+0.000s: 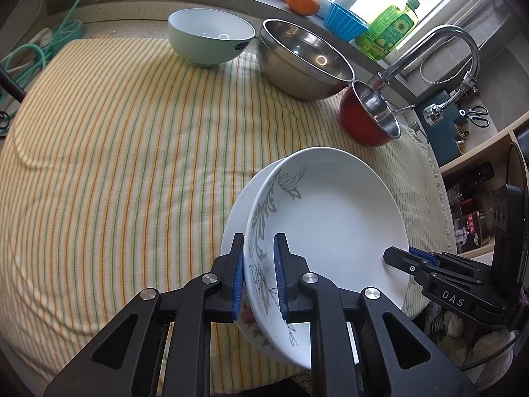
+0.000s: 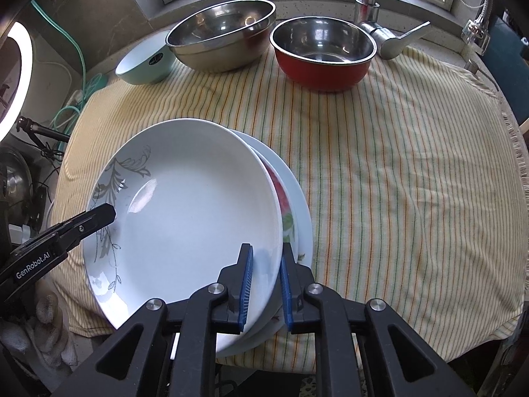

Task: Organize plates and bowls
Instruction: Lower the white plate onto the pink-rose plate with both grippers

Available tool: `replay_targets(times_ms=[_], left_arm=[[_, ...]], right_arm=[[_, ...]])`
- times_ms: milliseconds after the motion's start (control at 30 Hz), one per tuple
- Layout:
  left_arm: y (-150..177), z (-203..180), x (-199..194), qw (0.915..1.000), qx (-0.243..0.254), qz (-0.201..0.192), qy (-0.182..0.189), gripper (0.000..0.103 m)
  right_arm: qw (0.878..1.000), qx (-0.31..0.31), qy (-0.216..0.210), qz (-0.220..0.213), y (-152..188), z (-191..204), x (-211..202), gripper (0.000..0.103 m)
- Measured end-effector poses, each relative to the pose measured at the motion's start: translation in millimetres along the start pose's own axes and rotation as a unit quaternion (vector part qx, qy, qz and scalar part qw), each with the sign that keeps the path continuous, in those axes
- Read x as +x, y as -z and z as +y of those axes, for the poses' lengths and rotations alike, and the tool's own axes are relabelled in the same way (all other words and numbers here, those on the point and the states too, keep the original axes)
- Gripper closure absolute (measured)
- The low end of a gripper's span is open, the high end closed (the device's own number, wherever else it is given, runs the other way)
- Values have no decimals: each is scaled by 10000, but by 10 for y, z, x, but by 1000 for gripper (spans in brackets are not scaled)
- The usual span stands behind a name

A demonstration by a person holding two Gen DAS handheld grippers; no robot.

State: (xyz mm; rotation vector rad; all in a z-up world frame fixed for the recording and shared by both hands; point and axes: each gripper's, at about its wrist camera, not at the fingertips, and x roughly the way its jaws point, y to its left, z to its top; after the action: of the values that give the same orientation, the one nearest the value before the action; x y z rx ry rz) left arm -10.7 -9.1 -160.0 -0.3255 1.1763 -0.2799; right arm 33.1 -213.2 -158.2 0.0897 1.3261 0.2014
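A white plate with a grey leaf pattern (image 1: 330, 218) (image 2: 198, 211) rests tilted on a second white plate with a flower print (image 2: 291, 211) (image 1: 238, 218) over the striped cloth. My left gripper (image 1: 259, 278) is shut on the near rims of both plates; it also shows in the right wrist view (image 2: 99, 216). My right gripper (image 2: 266, 284) is shut on the opposite rims of the stack; its finger shows in the left wrist view (image 1: 401, 258). A pale green bowl (image 1: 210, 38), a large steel bowl (image 1: 302, 59) and a red bowl (image 1: 368, 117) stand at the far edge.
A yellow striped cloth (image 1: 115, 165) covers the counter. A faucet (image 1: 439, 49), an orange (image 1: 302, 2), a blue cup (image 1: 344, 21) and a green soap bottle (image 1: 390, 29) are by the window. A green hose (image 1: 29, 53) lies at the left.
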Motion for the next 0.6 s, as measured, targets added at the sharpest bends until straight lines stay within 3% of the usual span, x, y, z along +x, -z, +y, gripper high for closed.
replay_targets(times_ms=[167,367,600], left_arm=[[-13,8,-24,10000,-9,-47,20,89],[-16,-3,-41,10000,41,-56,45,89],[-28,-38,-25,9999,100,-55,54,89]], right_arm=[[10000,47,-16,-12,-19,-10,-2,87],[9980,492,-406,-34,-26,-186,-34,85],[9979,539,-342,-55,6,-248,-57,83]])
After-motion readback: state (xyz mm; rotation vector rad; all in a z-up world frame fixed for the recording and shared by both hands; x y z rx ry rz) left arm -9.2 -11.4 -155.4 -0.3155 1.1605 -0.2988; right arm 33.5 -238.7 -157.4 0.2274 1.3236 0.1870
